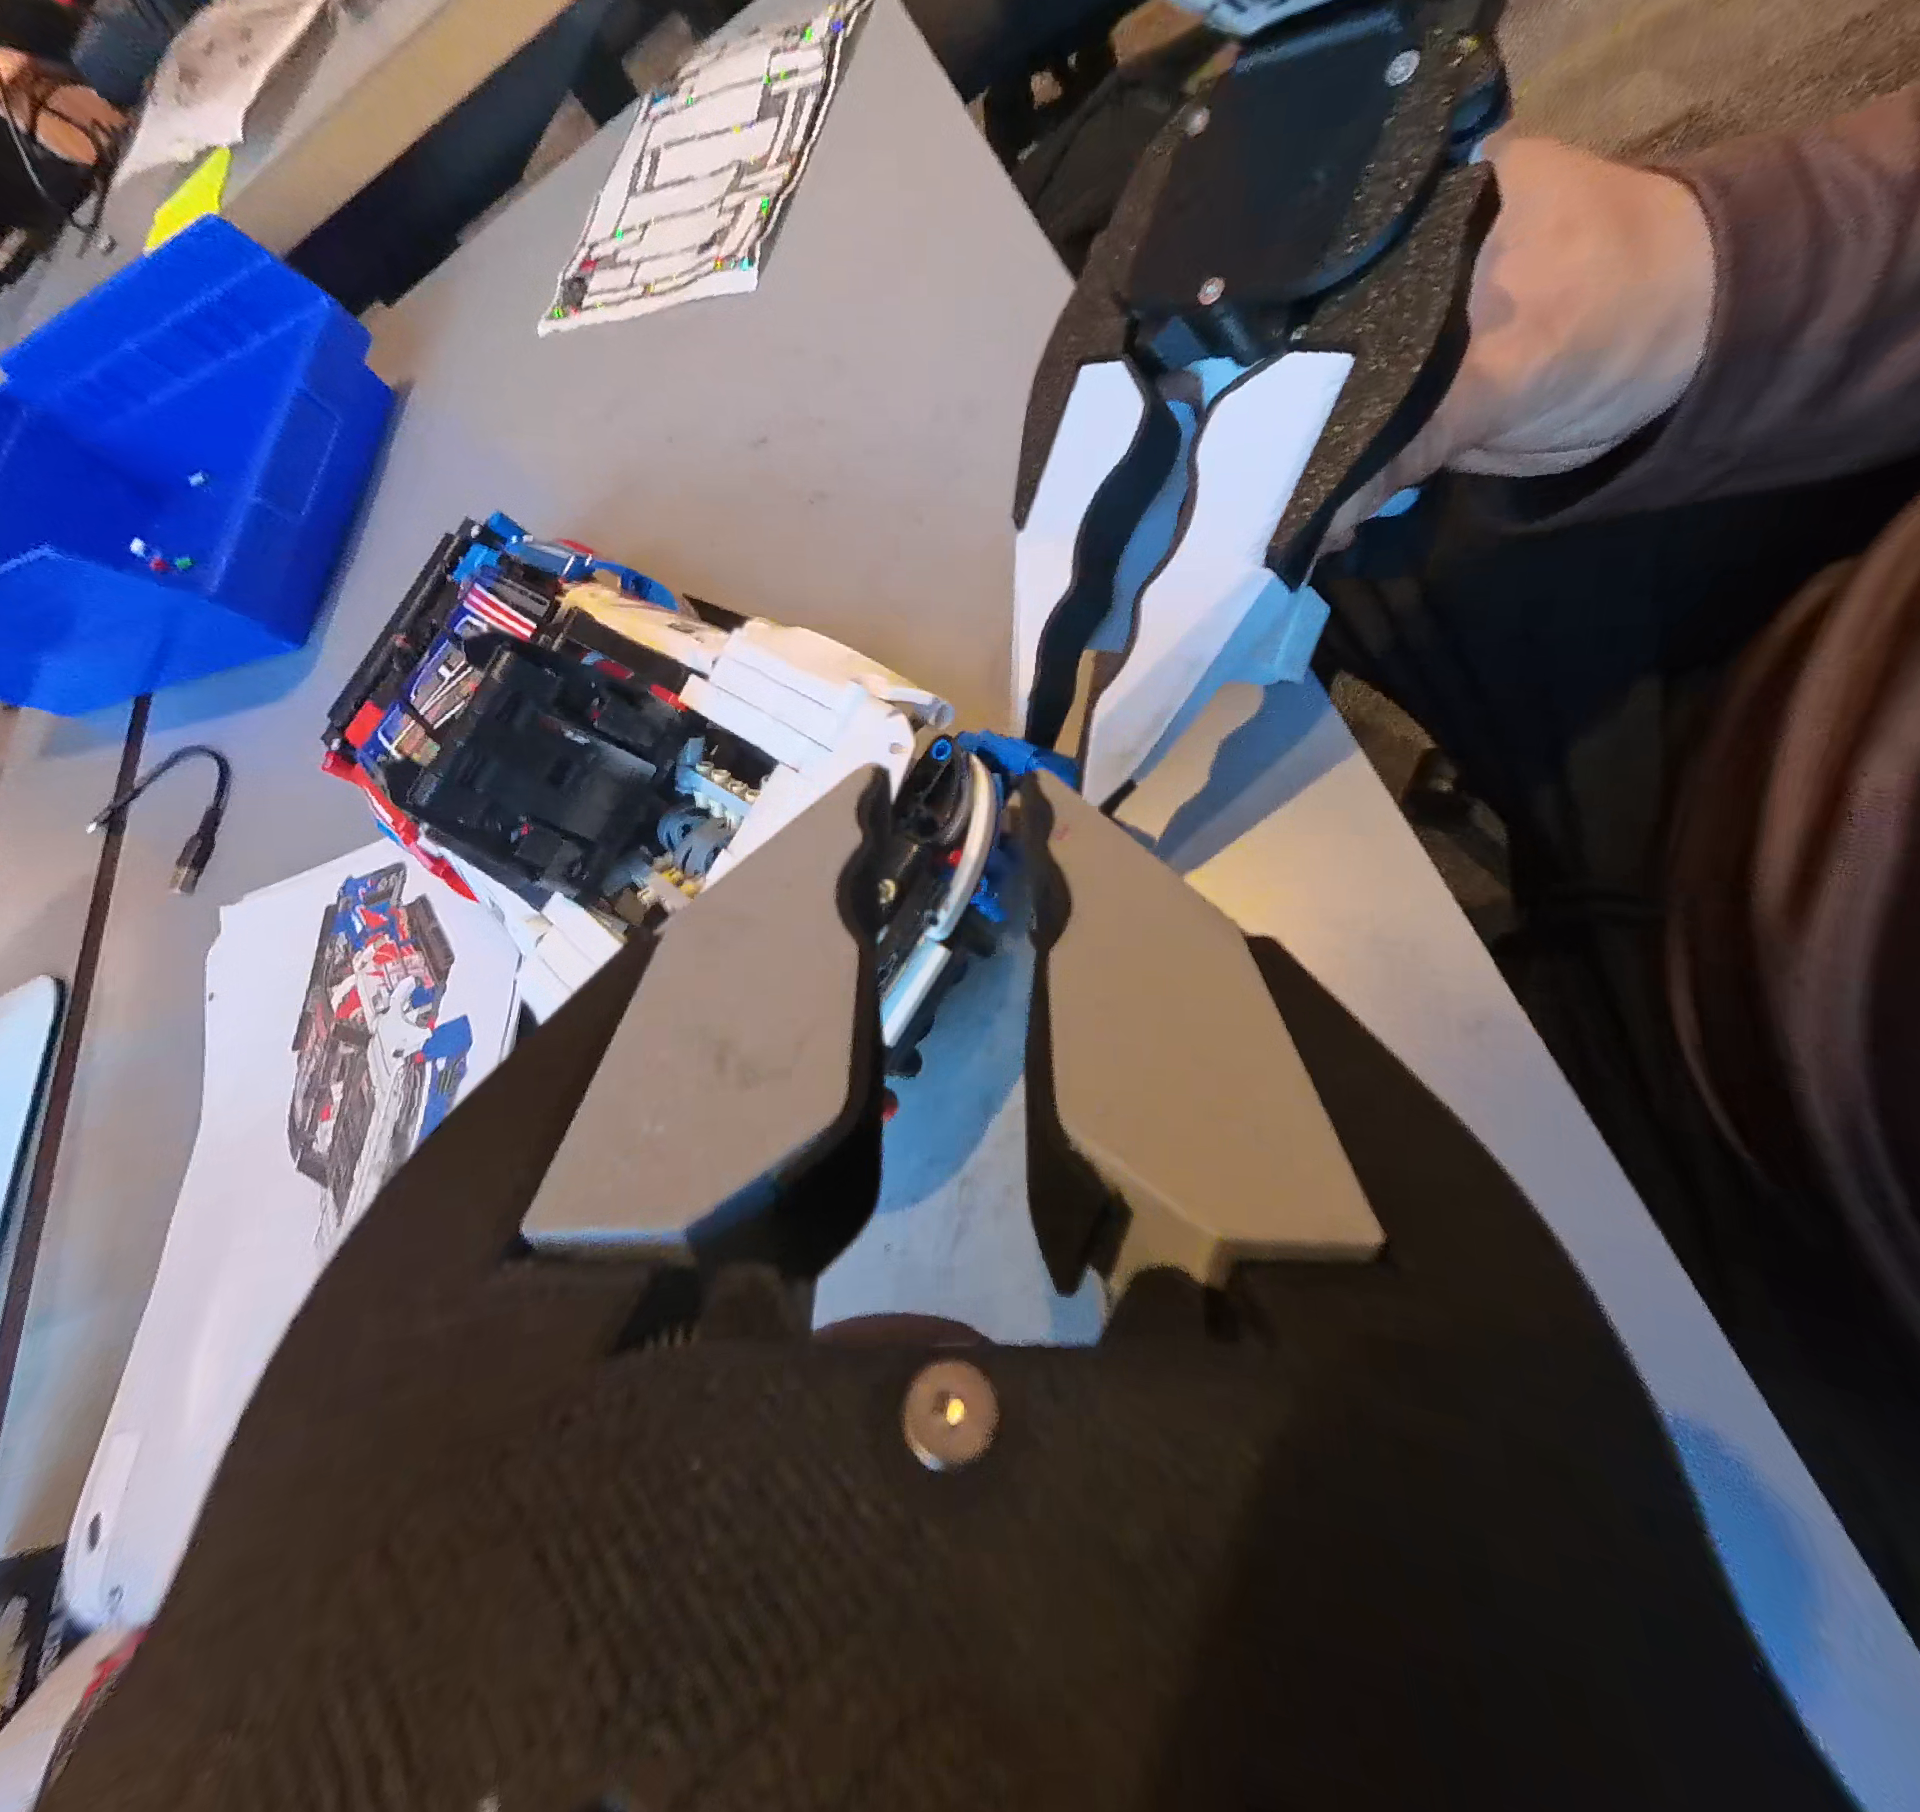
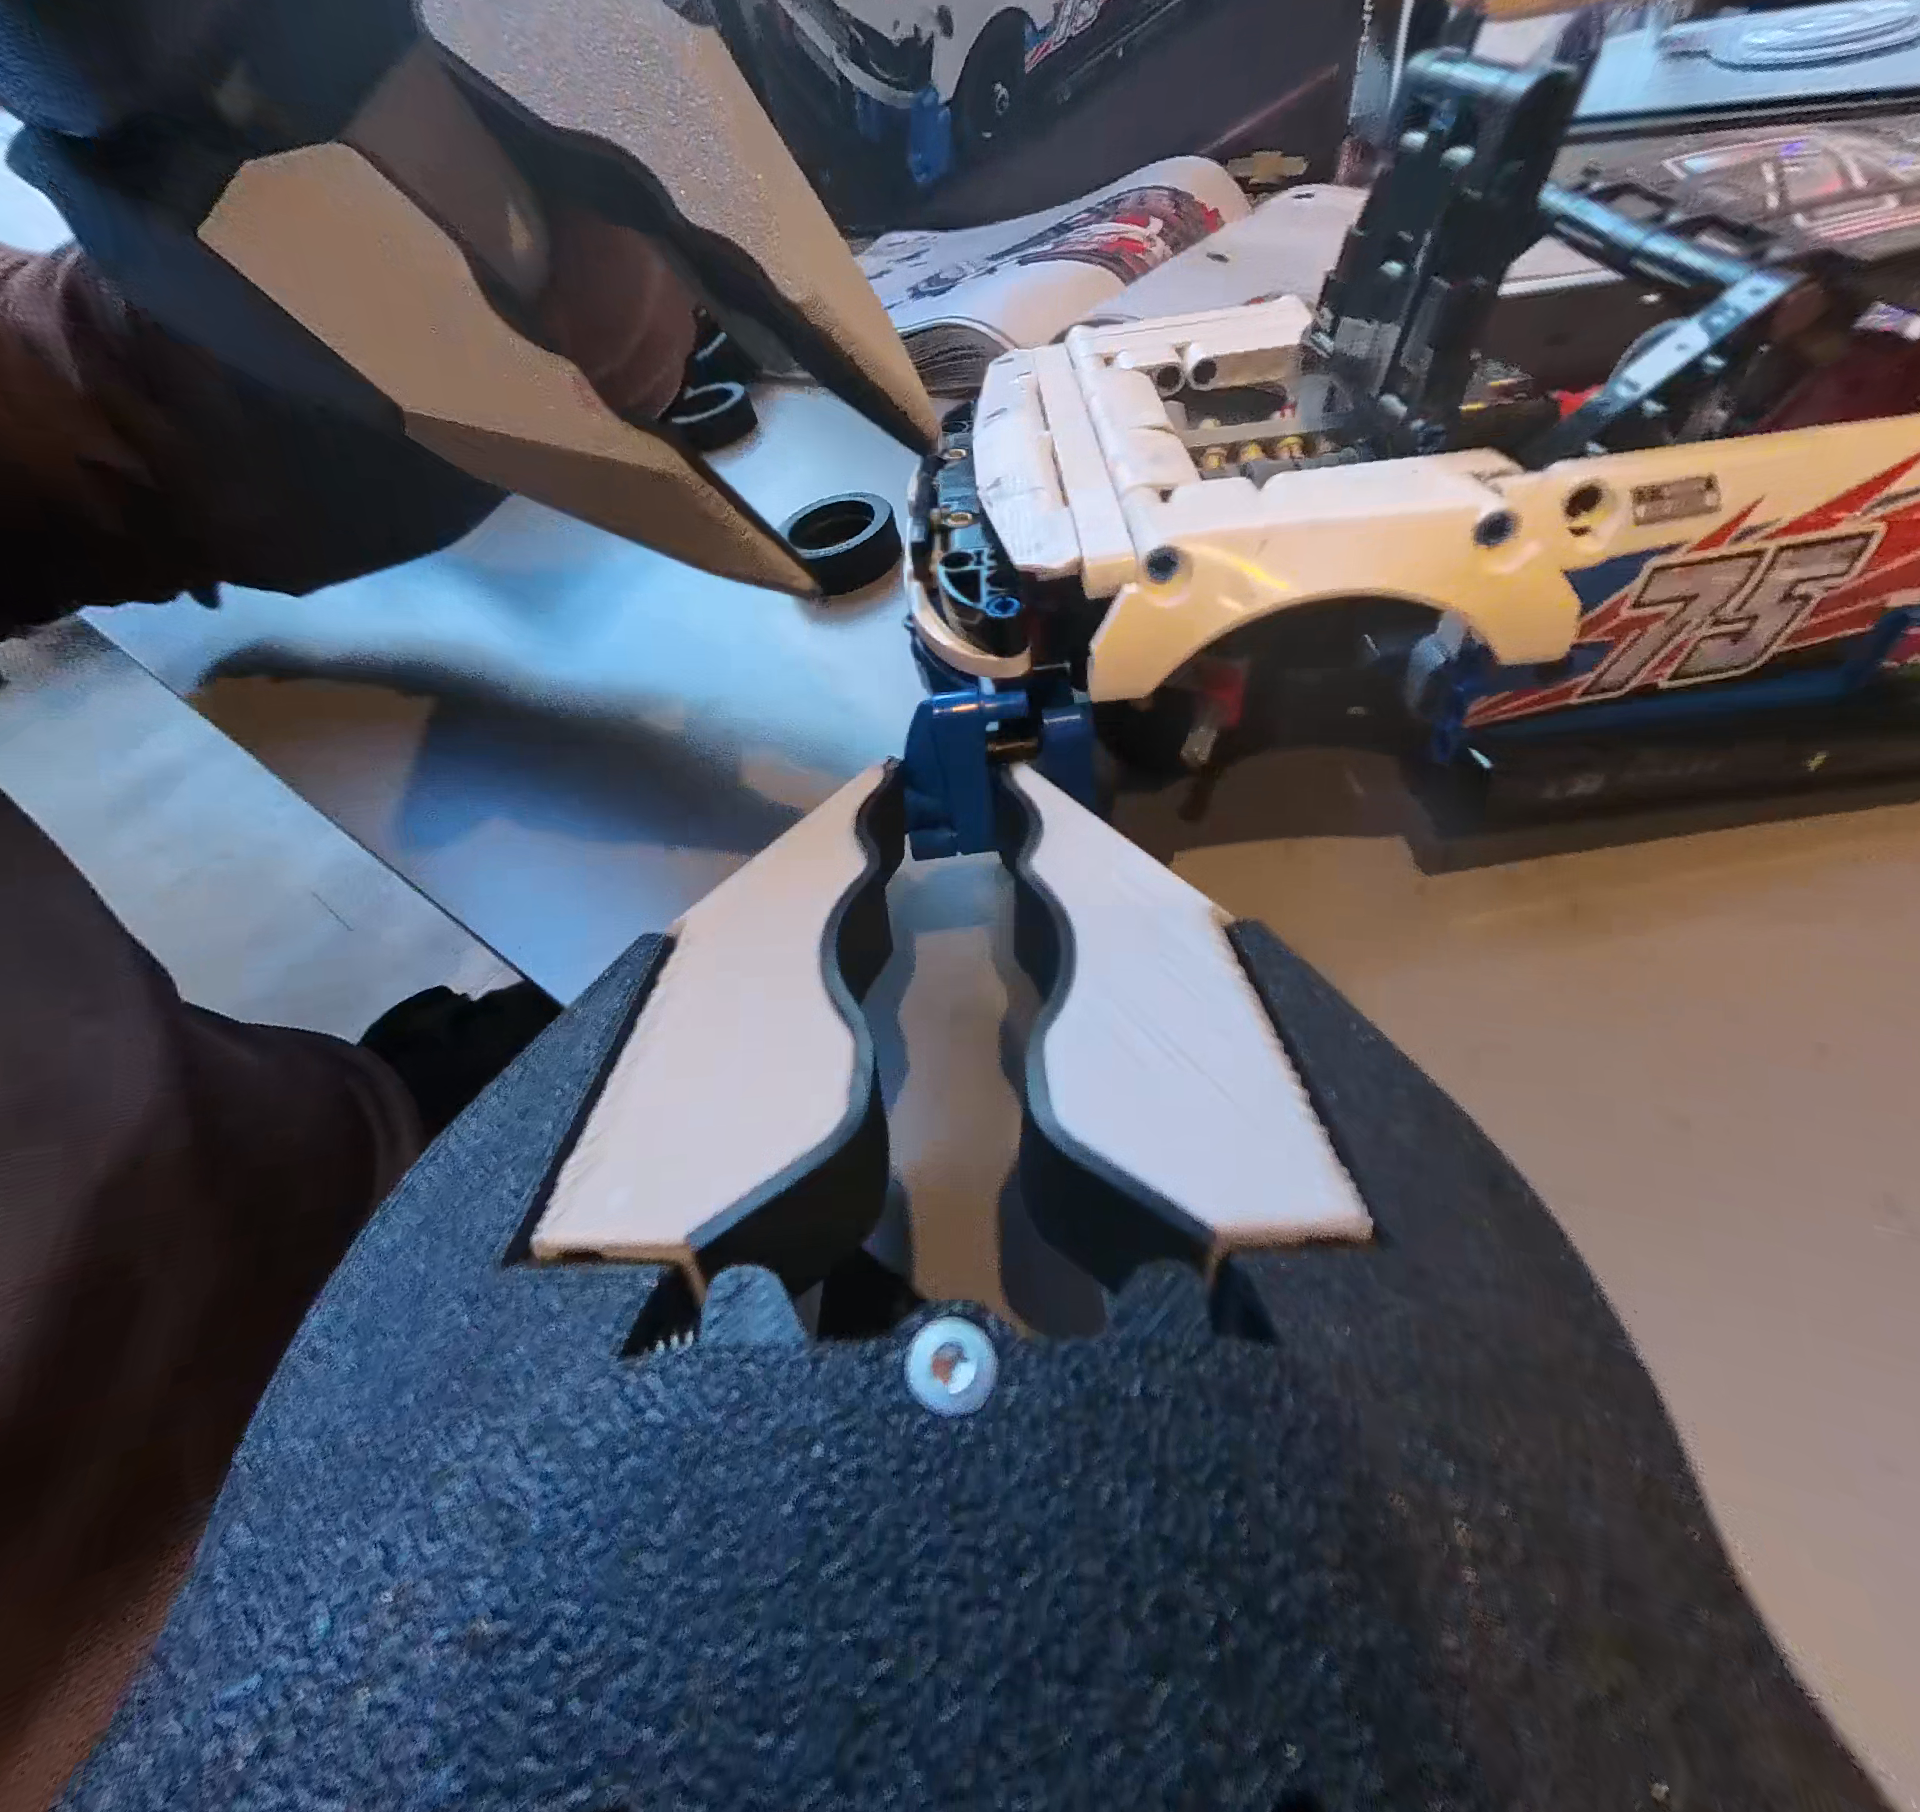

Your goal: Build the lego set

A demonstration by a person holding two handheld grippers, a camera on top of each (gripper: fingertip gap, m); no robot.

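While the left tool [image 1: 951,806] gapes at the car [image 2: 1299,515], only the right view shows the right tool [image 2: 951,796] pinching a blue piece [image 2: 951,754]

Left claw [image 1: 945,806] straddles lego car's [image 1: 623,723] front end.

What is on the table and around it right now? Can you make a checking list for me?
Surface: grey table, mostly bare in the middle.
Job's things: part-built lego car, white with red and blue, no wheels fitted; blue piece at its front; loose black tyre nearby; instruction booklet; set box behind.
Clutter: blue bin; printed sheet.
Grippers: left tongs open, tips either side of the car's front; right tongs shut on the blue piece.
Cables: short black cable lying loose.
Surroundings: another table with things on it, too blurred to tell.
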